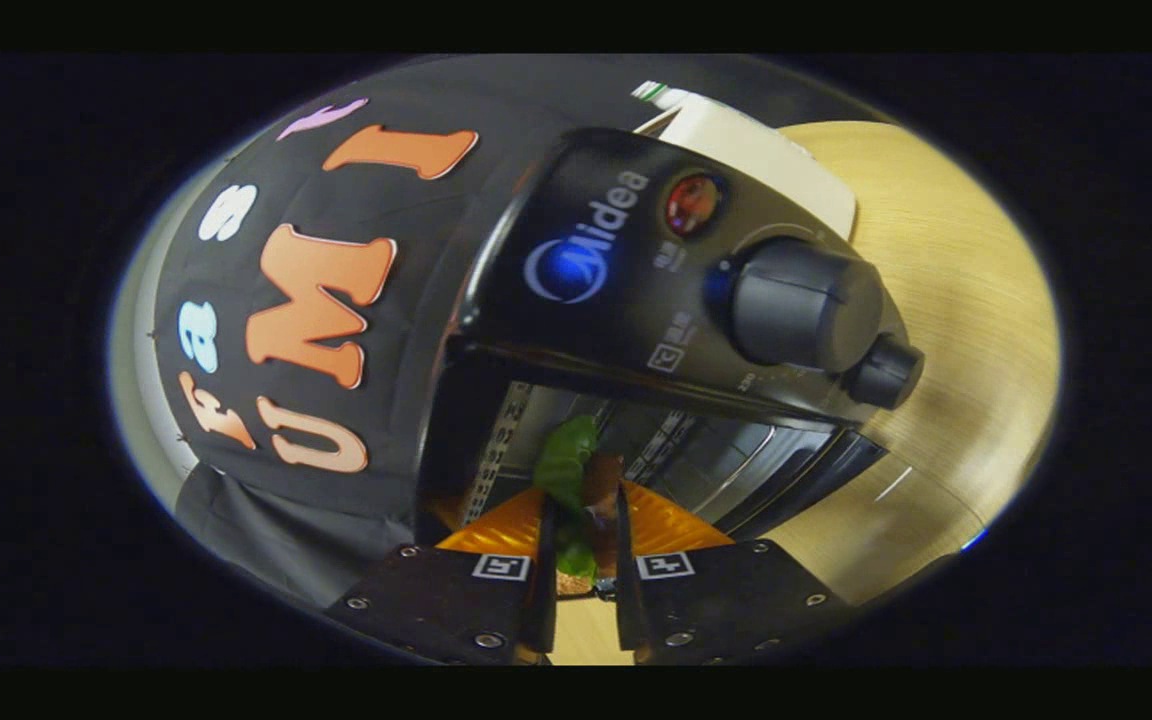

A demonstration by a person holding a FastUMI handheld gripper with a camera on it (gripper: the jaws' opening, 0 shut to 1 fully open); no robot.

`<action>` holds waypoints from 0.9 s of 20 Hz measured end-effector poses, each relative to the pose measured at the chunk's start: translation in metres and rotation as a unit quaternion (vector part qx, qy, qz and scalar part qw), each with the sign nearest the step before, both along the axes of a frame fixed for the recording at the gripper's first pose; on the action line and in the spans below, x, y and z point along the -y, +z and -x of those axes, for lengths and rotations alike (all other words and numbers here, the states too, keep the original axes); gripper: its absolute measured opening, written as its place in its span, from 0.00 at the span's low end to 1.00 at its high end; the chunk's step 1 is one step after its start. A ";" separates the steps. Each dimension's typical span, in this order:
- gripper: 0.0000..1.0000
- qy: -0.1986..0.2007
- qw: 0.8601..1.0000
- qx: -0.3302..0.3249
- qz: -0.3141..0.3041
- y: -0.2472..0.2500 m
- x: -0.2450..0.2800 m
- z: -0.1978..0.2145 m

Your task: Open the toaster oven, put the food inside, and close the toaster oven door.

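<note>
Gripper view. The whole scene appears rolled to one side. The black toaster oven (pixel 636 290) with a glossy control panel sits right of centre, on a pale wooden table (pixel 946 300). On the panel: a round red indicator lamp (pixel 693 203) in the upper part, a large dark grey ribbed knob (pixel 804 305) below and right of it, and a smaller dark knob (pixel 884 372) just past the large one.

The oven cavity is open. Metal inner walls and rack rails (pixel 726 460) show under the panel, at lower centre of the frame. The glass oven door (pixel 821 480) hangs away from the cavity toward the lower right.

The gripper (pixel 583 520), black with square marker tags on each finger, enters from the bottom centre. The jaws stand narrowly apart, both fingers pressing on the food (pixel 576 470): a green leaf with a brown piece beside it, reaching beyond the fingertips into the oven mouth. An orange ridged surface (pixel 676 525) lies directly behind the fingers, at the cavity's threshold; I cannot tell whether the food touches it.

A white flat object (pixel 766 150) lies behind the oven, at the upper right.
</note>
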State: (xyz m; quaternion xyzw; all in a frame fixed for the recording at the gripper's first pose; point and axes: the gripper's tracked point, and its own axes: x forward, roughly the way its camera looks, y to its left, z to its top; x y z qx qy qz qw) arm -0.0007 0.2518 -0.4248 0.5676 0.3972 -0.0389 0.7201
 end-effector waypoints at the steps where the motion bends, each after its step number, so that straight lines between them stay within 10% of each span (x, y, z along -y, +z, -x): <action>1: 0.25 -0.009 1.000 0.002 0.003 -0.002 0.000 0.000; 4: 0.25 -0.022 1.000 -0.005 0.009 -0.006 -0.003 0.000; 12: 0.74 0.045 0.998 -0.035 0.035 0.013 0.001 0.033; 18: 0.87 0.086 0.995 -0.038 0.042 0.027 0.018 0.053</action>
